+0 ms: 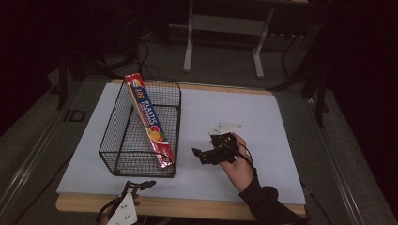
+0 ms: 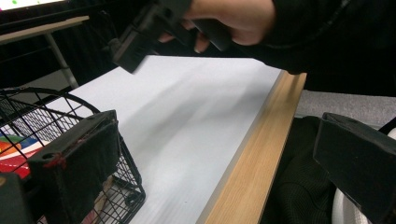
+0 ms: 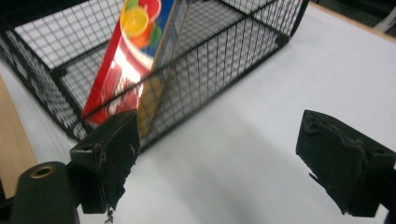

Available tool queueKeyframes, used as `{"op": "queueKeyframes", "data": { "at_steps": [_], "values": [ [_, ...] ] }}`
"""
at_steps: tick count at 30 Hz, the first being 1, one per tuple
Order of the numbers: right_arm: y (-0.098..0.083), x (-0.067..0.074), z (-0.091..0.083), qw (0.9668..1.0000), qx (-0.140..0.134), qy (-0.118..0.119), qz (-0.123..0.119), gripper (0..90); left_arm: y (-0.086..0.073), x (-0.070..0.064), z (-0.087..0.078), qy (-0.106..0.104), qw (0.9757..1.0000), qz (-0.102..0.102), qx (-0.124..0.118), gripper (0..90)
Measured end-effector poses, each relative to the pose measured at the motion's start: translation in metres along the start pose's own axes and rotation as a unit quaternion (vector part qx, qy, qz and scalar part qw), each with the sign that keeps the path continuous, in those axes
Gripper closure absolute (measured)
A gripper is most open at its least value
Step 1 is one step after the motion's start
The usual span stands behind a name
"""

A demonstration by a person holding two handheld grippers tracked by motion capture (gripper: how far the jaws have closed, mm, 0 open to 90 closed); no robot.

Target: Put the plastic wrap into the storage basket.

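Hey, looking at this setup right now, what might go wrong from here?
1. The plastic wrap box leans diagonally in the wire basket, its top end above the rim; a nudge could tip it.
2. The open right gripper hovers close to the basket and could snag its mesh.
3. The left gripper sits at the table edge.

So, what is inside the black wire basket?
Inside the wire basket is one long box of plastic wrap, leaning with its top end above the far rim. Nothing else shows through the mesh; the box's underside is hidden.

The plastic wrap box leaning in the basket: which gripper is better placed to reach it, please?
Probably the right gripper: open, above the table beside the wire basket, facing the plastic wrap box. The left gripper sits at the table edge.
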State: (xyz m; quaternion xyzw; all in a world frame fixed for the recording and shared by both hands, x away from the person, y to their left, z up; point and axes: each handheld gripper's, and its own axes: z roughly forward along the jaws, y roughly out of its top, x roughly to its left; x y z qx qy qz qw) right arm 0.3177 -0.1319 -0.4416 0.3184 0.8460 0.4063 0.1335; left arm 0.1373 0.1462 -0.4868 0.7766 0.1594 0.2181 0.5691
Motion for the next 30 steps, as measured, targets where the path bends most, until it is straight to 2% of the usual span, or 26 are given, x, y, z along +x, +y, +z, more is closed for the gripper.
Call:
{"op": "queueKeyframes", "data": {
  "at_steps": [6, 7, 11, 16, 18, 20, 21, 22, 30],
  "values": [
    [-0.027, -0.001, -0.005, 1.0, 0.001, -0.003, 0.003, 13.5, 0.0, 0.0, 0.0, 0.0, 1.0, 0.001, 0.0, 1.2],
    [-0.027, -0.001, -0.005, 1.0, 0.001, -0.003, 0.003, 13.5, 0.0, 0.0, 0.0, 0.0, 1.0, 0.001, 0.0, 1.2],
    [-0.046, -0.003, -0.01, 0.9999, -0.01, -0.006, -0.008, 13.5, 0.0, -0.001, 0.001, 0.0, 1.0, 0.0, 0.001, 1.2],
    [-0.063, -0.007, -0.016, 0.9999, -0.01, -0.006, -0.001, 13.6, -0.001, -0.001, 0.002, -0.002, 1.0, 0.003, 0.003, 1.2],
    [-0.07, -0.01, -0.019, 0.9998, -0.011, -0.015, 0.001, 14.1, -0.001, -0.001, 0.002, -0.003, 1.0, 0.004, 0.005, 1.2],
    [-0.071, -0.011, -0.019, 0.9997, -0.013, -0.02, -0.001, 14.3, -0.001, -0.001, 0.001, -0.003, 1.0, 0.004, 0.005, 1.2],
    [-0.075, -0.013, -0.02, 0.9991, -0.013, -0.039, -0.01, 14.3, -0.001, 0.0, 0.001, -0.001, 1.0, 0.003, 0.005, 1.2],
    [-0.076, -0.013, -0.02, 0.9989, -0.012, -0.043, -0.012, 14.3, -0.001, 0.0, 0.001, -0.001, 1.0, 0.002, 0.005, 1.2],
    [-0.078, -0.015, -0.017, 0.999, -0.009, -0.041, -0.015, 14.3, -0.001, 0.0, 0.001, -0.004, 1.0, 0.002, 0.006, 1.2]
  ]
}}
